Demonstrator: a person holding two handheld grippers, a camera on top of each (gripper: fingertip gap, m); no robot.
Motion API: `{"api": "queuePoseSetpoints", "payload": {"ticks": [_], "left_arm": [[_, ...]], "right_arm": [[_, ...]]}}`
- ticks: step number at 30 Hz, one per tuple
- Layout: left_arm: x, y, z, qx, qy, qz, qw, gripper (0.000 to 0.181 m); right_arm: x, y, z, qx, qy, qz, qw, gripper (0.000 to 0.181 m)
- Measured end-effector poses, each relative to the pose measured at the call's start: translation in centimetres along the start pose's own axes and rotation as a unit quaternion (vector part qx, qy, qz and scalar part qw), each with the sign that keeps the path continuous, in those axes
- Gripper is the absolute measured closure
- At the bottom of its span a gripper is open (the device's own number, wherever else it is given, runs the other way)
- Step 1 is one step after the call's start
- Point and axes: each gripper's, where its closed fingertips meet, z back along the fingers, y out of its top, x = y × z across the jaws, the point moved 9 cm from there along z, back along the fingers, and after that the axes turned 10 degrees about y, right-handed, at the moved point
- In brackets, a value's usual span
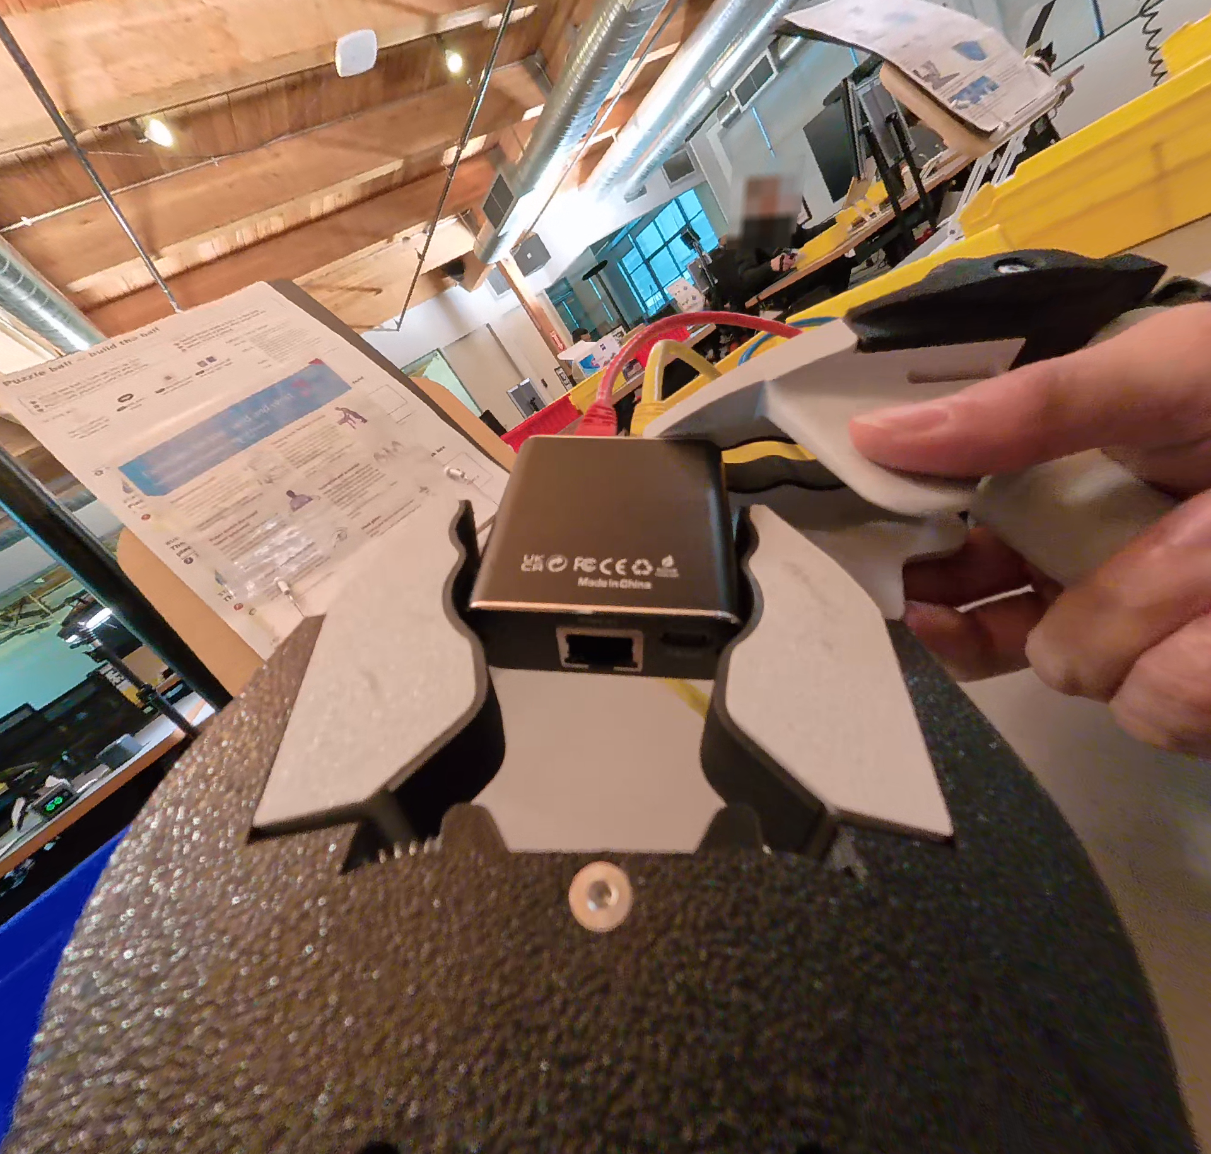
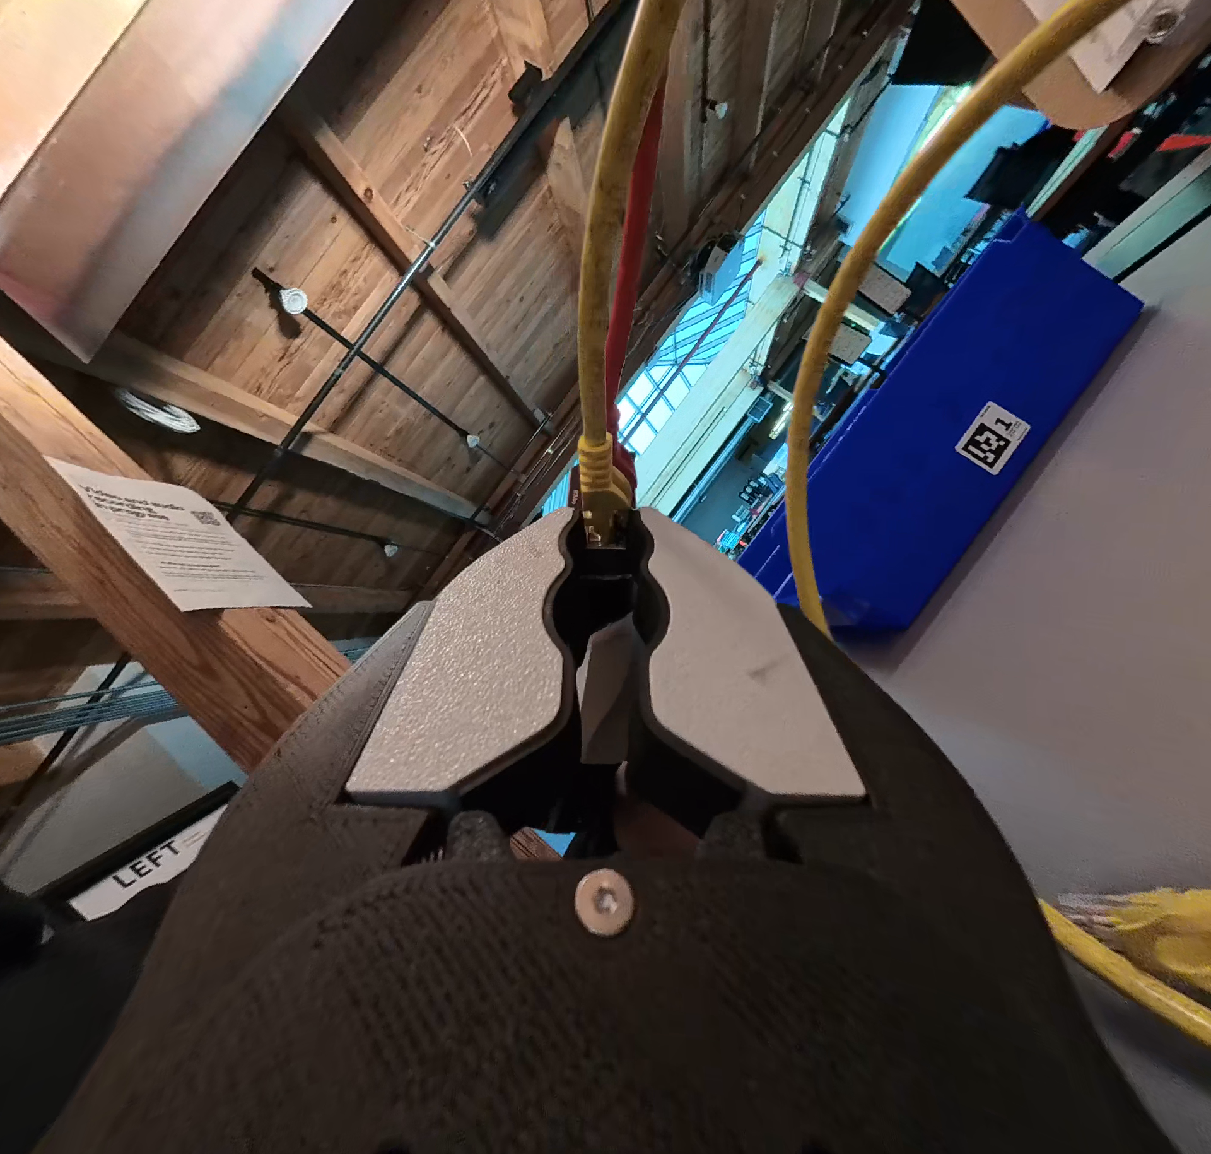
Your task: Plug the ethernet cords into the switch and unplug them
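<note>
Switch (image 1: pixel 606 542) sits clenched in the left gripper (image 1: pixel 606 604); right gripper (image 2: pixel 606 532) grasps the yellow plug (image 2: pixel 599 477) (cord running straight ahead, along its jaws).

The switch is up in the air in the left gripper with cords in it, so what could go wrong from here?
1. The left gripper holds the black switch only by its sides, so a hard pull might twist or slip it.
2. The right gripper pinches the yellow plug at its very tips and could lose it.
3. The red cord beside it may snag.
</note>
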Motion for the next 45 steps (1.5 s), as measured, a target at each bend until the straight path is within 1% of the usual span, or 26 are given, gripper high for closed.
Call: {"api": "queuePoseSetpoints", "payload": {"ticks": [3,5,7,12,16,18,19,21,22,23,25,26,28,29,31,32,34,36,38,39,40,41,42,43,44,45], "left_arm": [[0.1,0.1,0.1,0.001,0.01,-0.019,1.0,0.107],[0.2,0.3,0.1,0.002,0.017,-0.027,0.999,0.107],[0.3,0.3,0.1,0.004,0.019,-0.022,1.0,0.107],[0.5,0.2,0.1,-0.003,0.02,0.004,1.0,0.107],[0.6,0.2,0.1,-0.006,0.031,0.002,0.999,0.107],[0.6,0.0,0.0,-0.012,0.023,0.028,0.999,0.107],[0.6,0.0,0.0,-0.014,0.028,0.015,0.999,0.106],[0.7,0.4,0.3,0.0,0.05,-0.041,0.998,0.107],[0.7,0.6,0.3,0.005,0.053,-0.05,0.997,0.107],[0.7,0.7,0.3,0.004,0.048,-0.033,0.998,0.107],[0.5,0.4,0.2,-0.004,0.03,0.033,0.999,0.107],[0.5,0.4,0.2,-0.002,0.029,0.042,0.999,0.107],[0.6,0.6,0.6,0.013,0.044,-0.014,0.999,0.107],[0.6,0.8,0.7,0.022,0.046,-0.029,0.998,0.106],[0.2,1.1,0.8,0.027,0.046,0.008,0.999,0.106],[-0.1,1.0,0.6,0.024,0.05,0.019,0.998,0.107],[-1.1,0.9,0.5,0.019,0.064,0.029,0.997,0.107],[-2.6,0.9,0.6,0.015,0.082,0.038,0.996,0.107],[-4.2,1.0,0.7,0.008,0.101,0.07,0.992,0.107],[-5.0,1.0,0.7,0.004,0.105,0.094,0.99,0.106],[-5.7,1.0,0.7,0.002,0.107,0.115,0.988,0.106],[-6.3,0.9,0.8,-0.001,0.111,0.128,0.985,0.106],[-6.7,0.8,0.8,-0.005,0.112,0.136,0.984,0.107],[-7.0,0.9,0.8,-0.006,0.106,0.139,0.985,0.107],[-7.2,1.0,0.9,-0.003,0.102,0.139,0.985,0.107],[-7.3,1.3,0.9,0.003,0.099,0.14,0.985,0.107]], "right_arm": [[0.1,0.0,0.1,0.002,0.005,-0.009,1.0,0.169],[-0.1,-0.1,0.0,0.003,0.001,0.008,1.0,0.168],[-0.1,-0.2,0.0,0.01,0.009,0.001,1.0,0.168],[-0.1,-0.4,0.1,0.02,0.008,0.034,0.999,0.169],[0.1,-0.5,0.0,0.019,0.021,0.041,0.999,0.169],[0.1,-0.4,0.0,0.018,0.012,0.05,0.999,0.169],[0.2,-0.4,0.1,0.018,0.01,0.051,0.999,0.169],[0.2,-0.5,0.0,0.018,0.023,0.047,0.998,0.169],[0.1,-0.4,-0.1,0.012,0.023,0.05,0.998,0.169],[-0.1,-0.3,-0.1,0.006,0.028,0.057,0.998,0.169],[-0.4,-0.1,-0.2,-0.003,0.009,0.083,0.996,0.169],[-0.5,-0.1,-0.2,-0.005,0.01,0.086,0.996,0.168],[-0.7,1.4,0.5,0.05,0.019,0.08,0.995,0.169],[-0.9,2.5,0.9,0.046,0.014,0.096,0.994,0.169],[-1.3,2.8,1.0,-0.029,-0.015,0.153,0.988,0.169],[-1.9,2.6,0.8,-0.039,-0.01,0.178,0.983,0.169],[-2.8,2.3,0.0,-0.104,-0.009,0.18,0.978,0.168],[-3.9,2.4,-0.4,-0.177,-0.044,0.24,0.954,0.169],[-4.9,2.0,-0.8,-0.282,-0.051,0.223,0.932,0.168],[-5.2,1.8,-0.9,-0.307,-0.051,0.216,0.925,0.169],[-5.5,1.6,-0.9,-0.313,-0.054,0.232,0.92,0.169],[-5.4,1.2,-0.9,-0.34,-0.061,0.228,0.91,0.169],[-5.0,0.5,-0.8,-0.393,-0.064,0.2,0.895,0.169],[-4.6,-0.1,-0.7,-0.418,-0.068,0.196,0.884,0.169],[-4.3,-0.7,-0.7,-0.425,-0.062,0.208,0.879,0.169],[-3.9,-1.5,-0.7,-0.452,-0.059,0.19,0.87,0.169]]}}
